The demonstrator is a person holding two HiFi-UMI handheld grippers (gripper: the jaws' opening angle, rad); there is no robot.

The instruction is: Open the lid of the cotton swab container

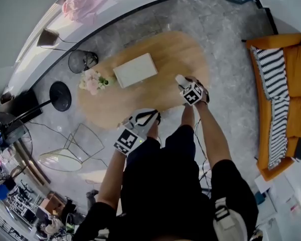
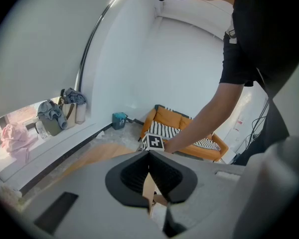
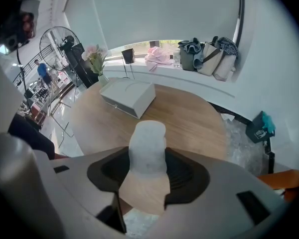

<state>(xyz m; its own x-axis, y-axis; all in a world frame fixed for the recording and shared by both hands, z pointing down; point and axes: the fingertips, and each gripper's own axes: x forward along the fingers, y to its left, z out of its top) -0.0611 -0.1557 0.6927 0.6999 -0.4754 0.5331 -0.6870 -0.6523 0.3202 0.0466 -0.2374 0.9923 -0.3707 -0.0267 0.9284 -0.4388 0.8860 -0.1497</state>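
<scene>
Cotton swab container (image 3: 147, 143) upright near the tabletop (image 3: 189, 118) edge, between the wide-set right gripper (image 3: 146, 159) fingers, which appear to press its sides; left gripper (image 2: 149, 163) fingers fully closed, empty. Steady the body; lift the lid squarely.

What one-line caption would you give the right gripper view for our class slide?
Right claw grips a frosted container over a wooden table, white box beyond.
</scene>
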